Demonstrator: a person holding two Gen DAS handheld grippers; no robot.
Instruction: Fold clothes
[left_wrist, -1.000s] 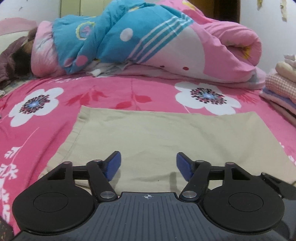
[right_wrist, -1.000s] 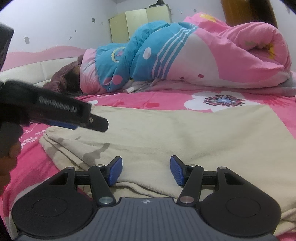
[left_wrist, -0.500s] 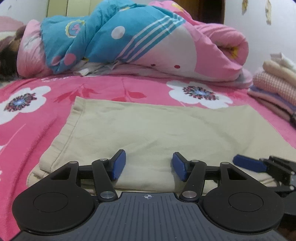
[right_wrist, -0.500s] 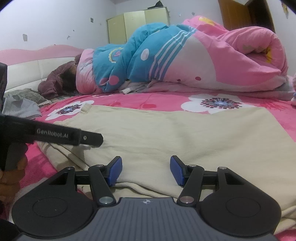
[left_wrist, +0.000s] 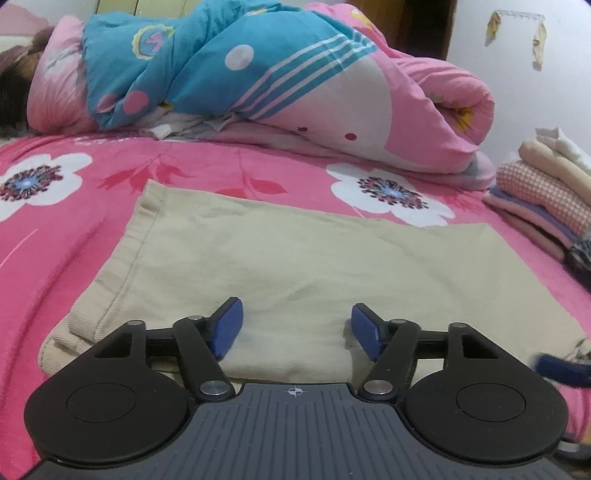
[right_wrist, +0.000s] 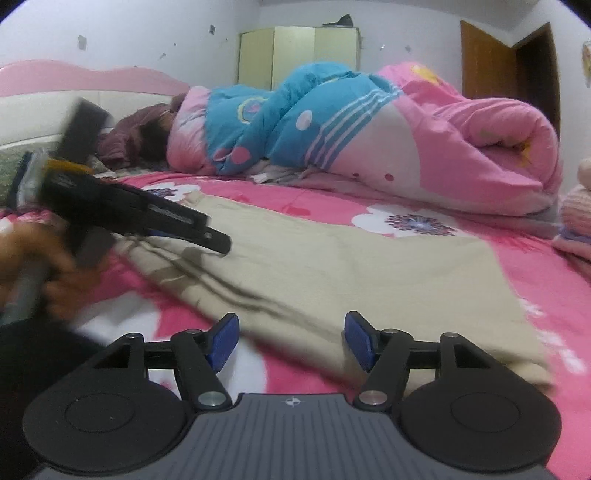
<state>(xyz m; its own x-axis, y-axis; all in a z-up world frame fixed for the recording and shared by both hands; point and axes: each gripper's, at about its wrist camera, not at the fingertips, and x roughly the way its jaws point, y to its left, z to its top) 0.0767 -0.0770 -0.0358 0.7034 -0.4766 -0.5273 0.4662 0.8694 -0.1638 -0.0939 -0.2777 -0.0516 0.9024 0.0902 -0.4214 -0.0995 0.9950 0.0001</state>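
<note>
Bed (left_wrist: 74, 229): pink sheet with white flowers; carries everything listed below.

Quilt (left_wrist: 258, 74): rolled, pink and blue, across the far side of the bed; well apart from the work.

Cloth (left_wrist: 295, 258): beige garment, folded to a flat rectangle, lying on the sheet in the middle of the bed; long axis runs left to right across the left wrist view; hemmed short end at the left, layered near edge toward both grippers; in the right wrist view (right_wrist: 351, 266) it stretches from far left to near right, its near right corner just beyond the gripper.

Stack (left_wrist: 546, 192): folded clothes at the right edge of the bed, apart from the cloth.

Left gripper (left_wrist: 295, 328): low over the near edge of the cloth, pointing across its short axis; jaws opening, apart, the fabric edge under the gap but no pad pressing on it; nothing held. Seen also from the right (right_wrist: 184, 225), over the cloth's left part.

Right gripper (right_wrist: 290, 339): nearer the cloth's right end; jaws opening, apart; cloth edge and bare sheet show between the pads; nothing held.

Judgement: cloth lies straight ahead of both grippers; each gripper is nearest its own end of the near edge, so a next fold would likely be taken across the long axis, left end to right or the reverse.
</note>
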